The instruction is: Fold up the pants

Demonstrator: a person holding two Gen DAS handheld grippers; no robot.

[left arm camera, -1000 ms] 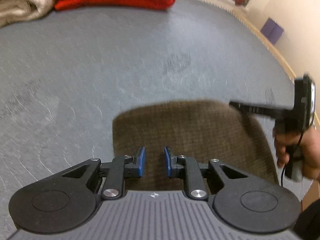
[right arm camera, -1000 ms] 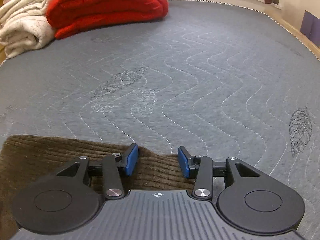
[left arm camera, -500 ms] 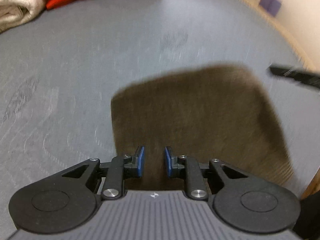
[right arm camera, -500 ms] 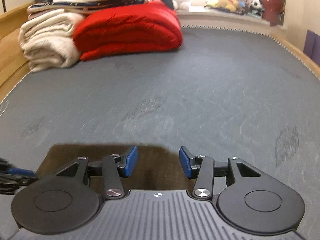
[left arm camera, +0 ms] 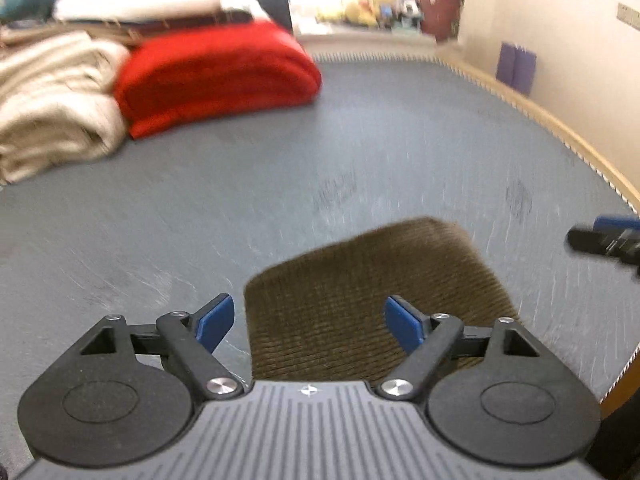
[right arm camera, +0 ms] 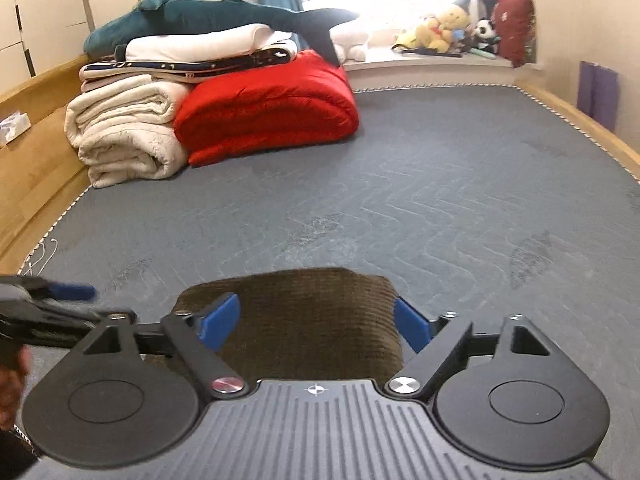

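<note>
Brown ribbed corduroy pants [right arm camera: 296, 320] lie folded into a rounded rectangle on the grey quilted mattress [right arm camera: 440, 200]. Left gripper [left arm camera: 308, 324] and right gripper [right arm camera: 316, 322] hang above them, blue pads opening wide, nothing pinched.

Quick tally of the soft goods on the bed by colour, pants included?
Brown: 1, folded pants
Red: 1, folded quilt
Cream: 1, rolled blanket
White: 1, folded sheet
Teal: 1, plush shark
Total: 5

Left gripper [left arm camera: 308, 322] opening, empty, above folded brown pants [left arm camera: 372, 292]
</note>
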